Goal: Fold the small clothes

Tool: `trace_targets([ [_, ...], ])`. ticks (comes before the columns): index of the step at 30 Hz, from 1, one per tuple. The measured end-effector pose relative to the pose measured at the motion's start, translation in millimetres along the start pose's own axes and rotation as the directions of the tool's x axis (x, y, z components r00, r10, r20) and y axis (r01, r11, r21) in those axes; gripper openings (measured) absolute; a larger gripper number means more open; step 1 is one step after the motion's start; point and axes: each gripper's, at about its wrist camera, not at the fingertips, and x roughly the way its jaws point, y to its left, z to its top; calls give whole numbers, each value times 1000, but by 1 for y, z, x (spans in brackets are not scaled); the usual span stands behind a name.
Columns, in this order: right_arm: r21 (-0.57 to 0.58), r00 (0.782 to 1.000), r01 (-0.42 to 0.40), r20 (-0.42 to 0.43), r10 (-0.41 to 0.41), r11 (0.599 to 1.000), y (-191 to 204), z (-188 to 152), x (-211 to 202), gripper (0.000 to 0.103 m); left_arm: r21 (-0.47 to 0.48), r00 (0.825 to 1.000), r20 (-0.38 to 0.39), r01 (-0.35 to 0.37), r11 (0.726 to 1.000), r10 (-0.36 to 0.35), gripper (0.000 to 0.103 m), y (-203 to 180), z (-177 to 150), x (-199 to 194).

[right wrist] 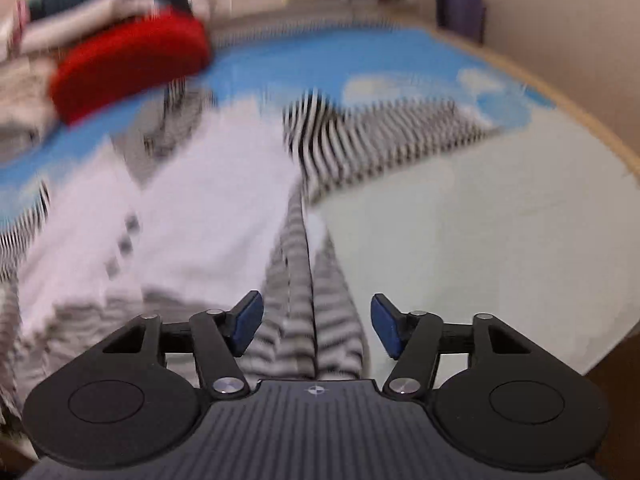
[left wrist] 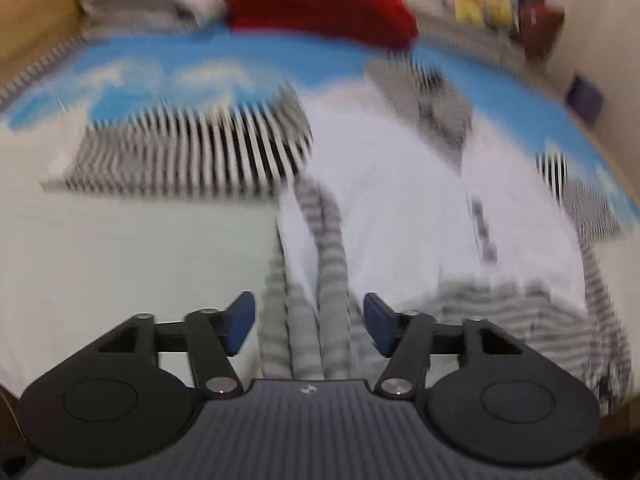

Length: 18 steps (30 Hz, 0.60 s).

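Letting Go of a Striped Hem on the Folding Table

Hovering above a small white garment [left wrist: 384, 184] with black-and-white striped sleeves [left wrist: 192, 152] and a grey-striped hem [left wrist: 304, 320], we hold both tools with their jaws parted. It lies spread on a pale table [left wrist: 120, 260], its upper part over a blue sky-print mat [left wrist: 200, 64]. On the left gripper [left wrist: 310, 322], bunched hem folds run up between the blue pads [left wrist: 240, 320], which press on nothing; the right gripper [right wrist: 316, 324] stands released over the hem's other corner [right wrist: 304, 312] in the same way. No earlier view shows how the cloth got there.

We judge the cloth light, soft and limp: it will sag and crease wherever it is unsupported, and a thin single layer may slip from the pads. Edges grip best, so the hem corners, or a sleeve cuff, look the surest places to pinch. A red folded item [right wrist: 128, 60] and stacked clothes [right wrist: 80, 8] sit at the mat's far edge. Motion blur hides finer detail.
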Motion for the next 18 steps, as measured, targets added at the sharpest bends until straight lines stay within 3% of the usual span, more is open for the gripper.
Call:
trace_targets([
  [4, 4, 994, 25, 108, -25, 1000, 3, 6, -12, 66, 2, 990, 142, -11, 1000, 10, 72, 6, 44, -13],
  [7, 10, 994, 42, 100, -43, 999, 6, 11, -9, 66, -26, 975, 223, -13, 1000, 19, 73, 12, 88, -4],
  [11, 24, 995, 44, 84, -46, 999, 12, 16, -10, 66, -58, 959, 257, -105, 993, 116, 71, 29, 131, 30],
  [16, -53, 996, 27, 83, -23, 998, 30, 29, -21, 61, -143, 966, 175, -166, 976, 190, 41, 90, 139, 78],
  [18, -105, 996, 7, 93, 3, 994, 42, 39, -25, 50, -178, 963, 125, -216, 960, 240, 26, 117, 137, 93],
])
